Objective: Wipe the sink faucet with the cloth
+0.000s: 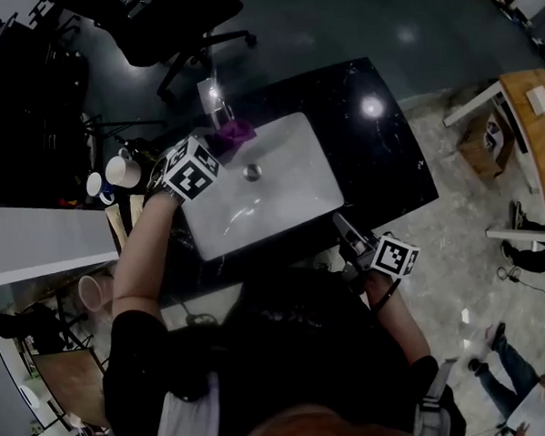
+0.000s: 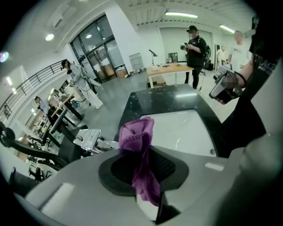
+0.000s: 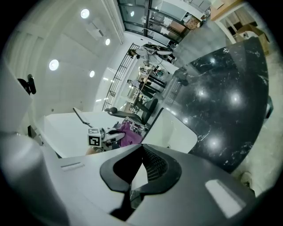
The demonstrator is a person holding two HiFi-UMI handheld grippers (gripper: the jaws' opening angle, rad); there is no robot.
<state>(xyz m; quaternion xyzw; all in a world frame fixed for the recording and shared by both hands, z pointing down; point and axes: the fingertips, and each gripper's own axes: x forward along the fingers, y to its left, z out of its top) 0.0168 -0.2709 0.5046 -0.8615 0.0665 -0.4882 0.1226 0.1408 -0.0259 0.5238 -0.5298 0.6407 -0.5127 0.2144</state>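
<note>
Black marble bench with a white rectangular sink set in; chrome faucet at far edge. Crumpled purple cloth clamped in left hand-held gripper, just beside the faucet. Right hand-held gripper closed, empty, near bench's front right corner

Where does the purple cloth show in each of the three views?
Head view: purple cloth at the white sink's far rim, upper centre-left.
Left gripper view: centre, gripped between the fingers.
Right gripper view: small, just left of centre.
Shared landmark: the white sink.
</note>
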